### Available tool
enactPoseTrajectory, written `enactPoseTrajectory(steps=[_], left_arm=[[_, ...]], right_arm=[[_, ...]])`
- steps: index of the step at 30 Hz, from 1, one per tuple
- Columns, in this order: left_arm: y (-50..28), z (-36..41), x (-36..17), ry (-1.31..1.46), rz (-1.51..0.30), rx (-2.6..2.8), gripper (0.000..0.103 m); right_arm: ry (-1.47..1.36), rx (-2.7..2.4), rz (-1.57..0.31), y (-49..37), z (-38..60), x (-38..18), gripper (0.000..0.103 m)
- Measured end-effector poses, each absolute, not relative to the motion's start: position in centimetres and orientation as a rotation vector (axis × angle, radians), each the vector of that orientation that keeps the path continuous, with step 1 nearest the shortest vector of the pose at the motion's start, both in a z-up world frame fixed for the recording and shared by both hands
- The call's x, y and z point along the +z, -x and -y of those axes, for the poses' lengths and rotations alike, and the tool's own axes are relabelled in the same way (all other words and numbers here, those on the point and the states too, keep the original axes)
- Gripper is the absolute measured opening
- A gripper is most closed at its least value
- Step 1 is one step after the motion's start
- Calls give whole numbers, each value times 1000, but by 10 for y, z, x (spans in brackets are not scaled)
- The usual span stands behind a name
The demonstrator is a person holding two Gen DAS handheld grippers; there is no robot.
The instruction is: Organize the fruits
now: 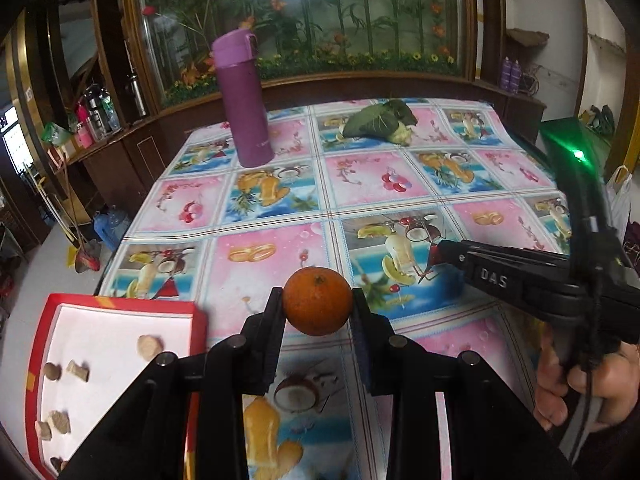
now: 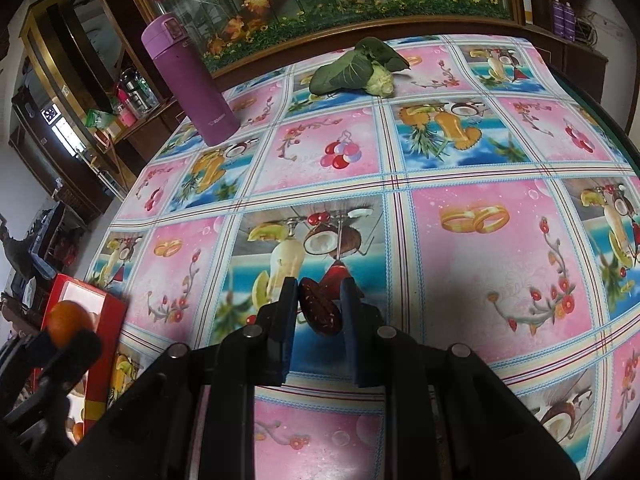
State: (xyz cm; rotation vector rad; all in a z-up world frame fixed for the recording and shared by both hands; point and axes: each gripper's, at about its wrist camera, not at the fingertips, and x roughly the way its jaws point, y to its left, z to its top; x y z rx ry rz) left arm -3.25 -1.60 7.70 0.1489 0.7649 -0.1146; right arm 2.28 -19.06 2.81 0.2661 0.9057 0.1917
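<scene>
My left gripper (image 1: 318, 297) is shut on an orange (image 1: 318, 300) and holds it just above the fruit-patterned tablecloth (image 1: 360, 184), to the right of a red box (image 1: 116, 304). The box has a white inside with several brown pieces (image 1: 150, 346) in it. My right gripper (image 2: 319, 292) is shut on a dark red wrinkled fruit (image 2: 320, 312), close over the cloth (image 2: 480, 240). In the left wrist view the right gripper (image 1: 436, 257) reaches in from the right. In the right wrist view the left gripper (image 2: 66, 338) holds the orange (image 2: 69, 320) over the red box (image 2: 108, 344).
A tall purple flask (image 1: 245, 100) (image 2: 188, 80) stands at the table's far left. A leafy green vegetable (image 1: 380, 120) (image 2: 360, 68) lies at the far middle. A hand (image 1: 560, 384) holds the right gripper. A wooden cabinet with a glass plant display lies behind the table.
</scene>
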Motion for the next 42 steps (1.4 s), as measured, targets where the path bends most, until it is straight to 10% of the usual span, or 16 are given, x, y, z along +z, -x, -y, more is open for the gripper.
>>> enactPoseTrajectory(steps=[42], left_arm=[[93, -65, 85, -19, -718, -65, 31]], right_arm=[[-261, 163, -887, 9, 164, 13, 24]])
